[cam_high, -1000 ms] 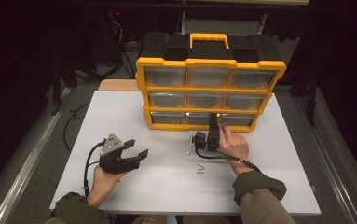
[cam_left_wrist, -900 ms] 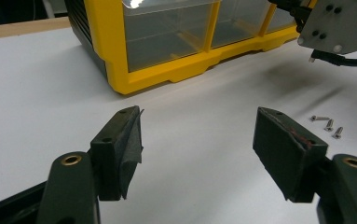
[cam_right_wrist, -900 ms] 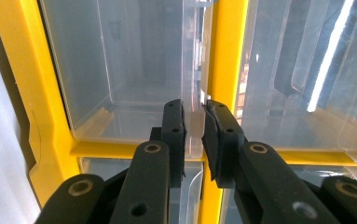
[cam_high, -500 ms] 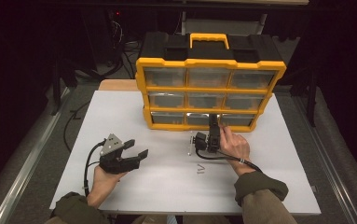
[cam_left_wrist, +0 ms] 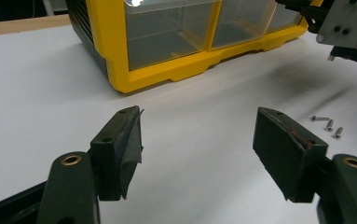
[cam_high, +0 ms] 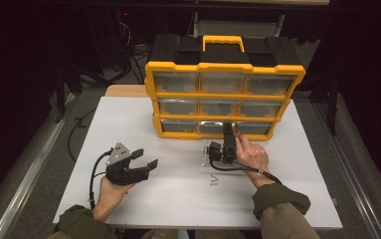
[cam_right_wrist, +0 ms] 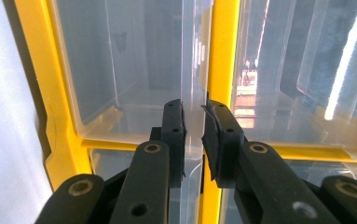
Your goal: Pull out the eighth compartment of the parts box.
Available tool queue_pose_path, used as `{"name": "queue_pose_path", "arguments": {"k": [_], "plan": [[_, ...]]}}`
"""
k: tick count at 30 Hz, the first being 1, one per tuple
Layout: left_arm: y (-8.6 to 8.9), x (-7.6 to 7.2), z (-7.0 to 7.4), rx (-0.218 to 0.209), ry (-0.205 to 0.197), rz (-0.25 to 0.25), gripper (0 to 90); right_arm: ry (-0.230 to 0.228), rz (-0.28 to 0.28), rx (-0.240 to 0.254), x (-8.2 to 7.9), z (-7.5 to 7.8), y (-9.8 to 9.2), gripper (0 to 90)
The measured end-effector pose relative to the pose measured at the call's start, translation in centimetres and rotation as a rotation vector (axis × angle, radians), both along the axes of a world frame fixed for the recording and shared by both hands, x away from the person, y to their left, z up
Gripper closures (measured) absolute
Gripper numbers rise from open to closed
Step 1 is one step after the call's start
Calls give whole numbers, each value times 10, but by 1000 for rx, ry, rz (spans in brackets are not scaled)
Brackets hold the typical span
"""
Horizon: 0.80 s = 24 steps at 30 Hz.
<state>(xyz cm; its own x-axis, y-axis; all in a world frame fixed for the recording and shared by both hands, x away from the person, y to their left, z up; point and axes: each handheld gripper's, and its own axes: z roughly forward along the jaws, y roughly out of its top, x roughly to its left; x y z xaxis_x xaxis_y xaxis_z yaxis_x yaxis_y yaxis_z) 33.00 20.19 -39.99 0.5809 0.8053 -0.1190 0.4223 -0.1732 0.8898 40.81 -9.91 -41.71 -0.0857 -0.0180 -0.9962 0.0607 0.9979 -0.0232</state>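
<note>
Both tongs are mine: right gripper (cam_right_wrist: 195,135) is clamped on the clear plastic lip of the bottom-middle drawer (cam_right_wrist: 192,93) of the yellow nine-drawer organizer (cam_high: 223,67) at the bench's far edge; left gripper (cam_left_wrist: 197,149) rests jaws apart near the front-left corner. Three small metal screws (cam_left_wrist: 327,125) lie between.

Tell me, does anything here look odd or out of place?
A few loose screws lie bare on the table, outside the drawer cabinet. The right gripper pinches a clear bottom-row drawer's lip. Nothing looks spilled or broken.
</note>
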Motion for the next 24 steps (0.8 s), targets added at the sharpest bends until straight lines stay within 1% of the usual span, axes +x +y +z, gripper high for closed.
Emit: {"name": "queue_pose_path", "arguments": {"k": [3, 5, 6, 8, 10, 13, 14, 15, 16, 17, 18, 19, 21, 23, 24], "plan": [[-1, 0, 0, 3, 0, -4, 330, 6, 3, -8, -2, 2, -2, 807], [-1, 0, 0, 4, 1, -2, 329, 14, -2, -5, -2, 2, -3, 807], [-1, 0, 0, 2, 1, 0, 329, 11, 10, -1, -2, 2, -3, 806], [0, 0, 0, 2, 1, 1, 330, 24, 2, 12, -3, 2, -3, 802], [-1, 0, 0, 3, 2, 0, 329, 32, 11, 26, -4, 3, -4, 797], [-1, 0, 0, 5, 1, -2, 329, 41, 14, 34, -5, 5, -5, 794], [-1, 0, 0, 5, 1, -1, 329, 43, 25, 33, -5, 6, -5, 791], [-1, 0, 0, 4, 2, 0, 329, 53, 19, 35, -6, 7, -5, 790], [-1, 0, 0, 3, 2, 0, 330, 55, 20, 50, -6, 7, -5, 789], [-1, 0, 0, 3, 2, 0, 330, 55, 20, 50, -6, 7, -5, 789], [-1, 0, 0, 3, 2, -1, 329, 69, 15, 54, -8, 8, -5, 787], [-1, 0, 0, 3, 2, -1, 329, 63, 27, 62, -7, 7, -6, 785], [-1, 0, 0, 4, 2, -1, 329, 77, 23, 72, -8, 9, -6, 781], [-1, 0, 0, 5, 2, -1, 329, 76, 31, 74, -8, 10, -7, 778], [-1, 0, 0, 4, 2, 0, 329, 90, 33, 87, -8, 11, -7, 771]]}}
